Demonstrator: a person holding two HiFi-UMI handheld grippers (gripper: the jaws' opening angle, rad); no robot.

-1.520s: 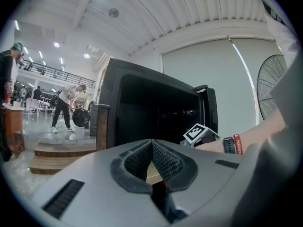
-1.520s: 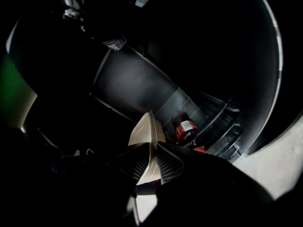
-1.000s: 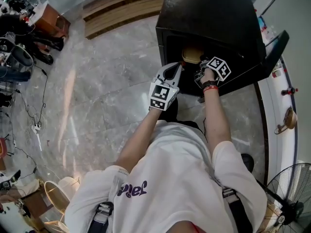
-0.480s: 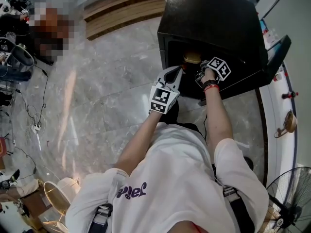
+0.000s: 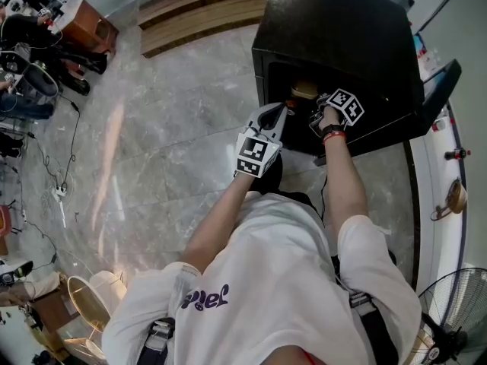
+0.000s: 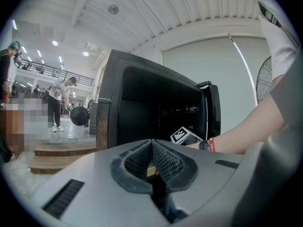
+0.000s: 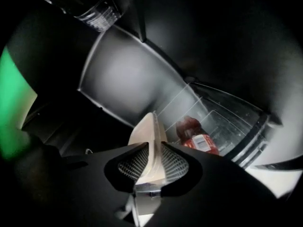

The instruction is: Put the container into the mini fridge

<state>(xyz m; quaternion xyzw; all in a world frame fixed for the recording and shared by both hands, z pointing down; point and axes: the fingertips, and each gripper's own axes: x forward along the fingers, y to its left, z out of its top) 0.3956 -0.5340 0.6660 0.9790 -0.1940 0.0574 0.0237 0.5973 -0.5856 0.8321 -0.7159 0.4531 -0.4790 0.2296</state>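
**Setting (head view).** A person crouches on a marble floor (image 5: 167,128) in front of a black fridge (image 5: 335,29). Its door (image 5: 440,90) is swung open at the right.

**Right tool** (image 7: 151,163). It reaches into the fridge opening and points somewhat downward. Its pads sit against both sides of the thin rim of a cream container (image 7: 150,136), which stands edge-on between the jaws. The jaws have just been opening a little, with the container between them.

**Container.** It is inside the fridge cavity, carried by the right tool. In the head view it shows as a pale shape in the dark opening. Whether its base rests on anything cannot be told. Beyond it, a red bottle (image 7: 198,138) sits on a shelf (image 7: 227,122).

**Left tool** (image 6: 152,161). It is held roughly level just outside the fridge front, beside the right wrist. Its jaws are together and grip nothing.
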